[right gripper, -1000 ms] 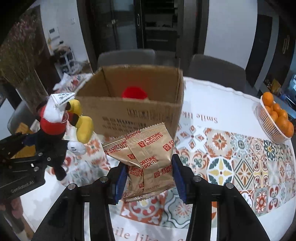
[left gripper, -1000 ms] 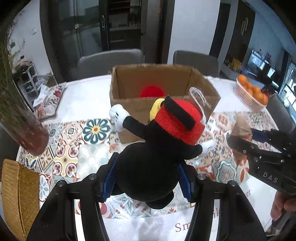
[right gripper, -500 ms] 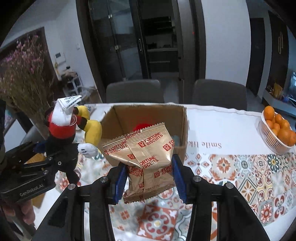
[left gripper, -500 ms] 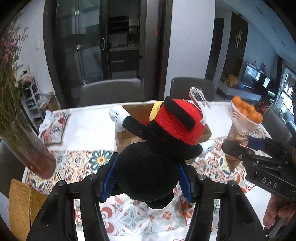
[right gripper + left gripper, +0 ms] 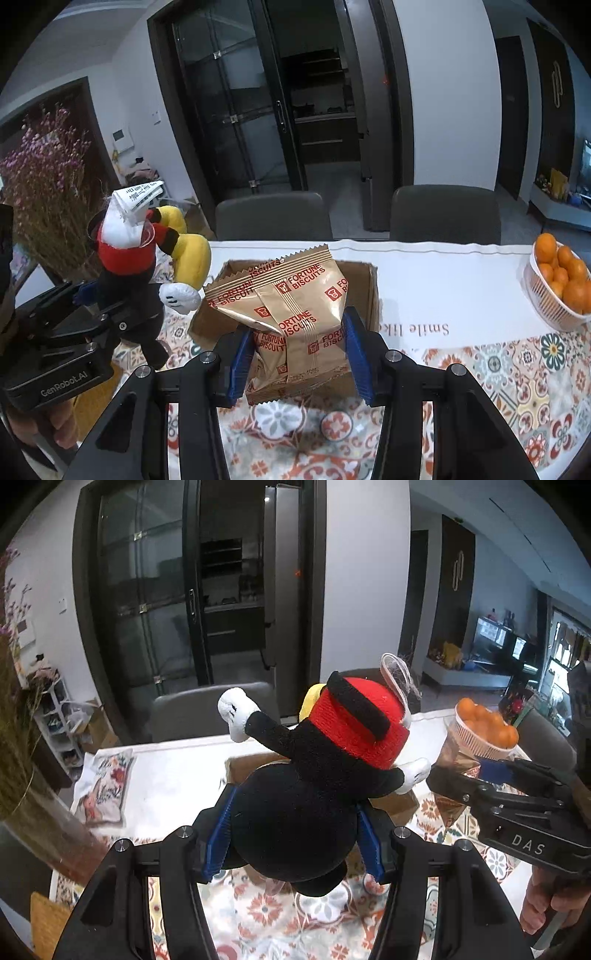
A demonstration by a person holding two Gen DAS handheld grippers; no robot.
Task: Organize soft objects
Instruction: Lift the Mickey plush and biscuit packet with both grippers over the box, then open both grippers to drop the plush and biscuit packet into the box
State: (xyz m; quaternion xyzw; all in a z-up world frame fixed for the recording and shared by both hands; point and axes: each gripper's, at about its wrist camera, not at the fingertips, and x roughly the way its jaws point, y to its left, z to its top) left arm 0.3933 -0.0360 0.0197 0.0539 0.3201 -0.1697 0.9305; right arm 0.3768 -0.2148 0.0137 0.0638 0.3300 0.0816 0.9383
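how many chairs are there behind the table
2. One grey chair stands behind the table's far edge toward the left, the other chair beside it to the right. More may be out of view.

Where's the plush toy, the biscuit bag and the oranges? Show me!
plush toy (image 5: 295,812), left wrist view, on its black body.
biscuit bag (image 5: 295,295), right wrist view, on the gold front.
oranges (image 5: 561,273), right wrist view, on the fruit heaped in the white basket.
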